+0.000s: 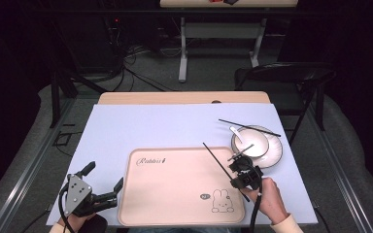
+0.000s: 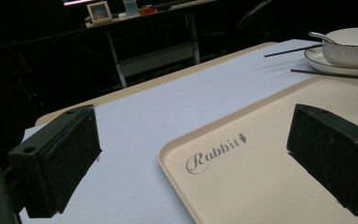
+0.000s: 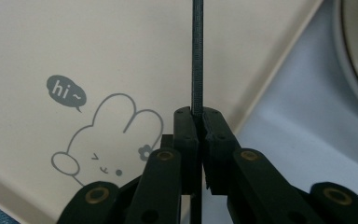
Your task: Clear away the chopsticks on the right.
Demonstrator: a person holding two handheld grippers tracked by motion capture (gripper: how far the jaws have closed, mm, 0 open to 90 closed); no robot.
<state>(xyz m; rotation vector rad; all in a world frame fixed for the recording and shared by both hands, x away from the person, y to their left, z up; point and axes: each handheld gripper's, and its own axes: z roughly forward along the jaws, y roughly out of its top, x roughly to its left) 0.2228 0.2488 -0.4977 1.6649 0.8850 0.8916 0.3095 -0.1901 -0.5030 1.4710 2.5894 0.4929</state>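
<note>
Over the tray [image 1: 175,194], seen from above, the right gripper [image 1: 245,177] is clamping a black chopstick [image 1: 216,158] — its mate [image 1: 250,127] is lying beyond, across the bowl [image 1: 256,144]. Along its own jaws, the stick is running straight ahead; lowering it level should help. Beside the tray's near corner, the left gripper [image 2: 191,154] is waiting, jaws spread wide — holding nothing.

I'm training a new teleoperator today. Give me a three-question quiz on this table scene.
1. True or false: the right gripper has its jaws shut on a chopstick.
2. What lies in the bowl? A spoon, B fork, C knife.
3. Fill in: the left gripper has its jaws ____ beside the tray.

Key: 1 true; 2 A, the spoon; 3 open.
</note>
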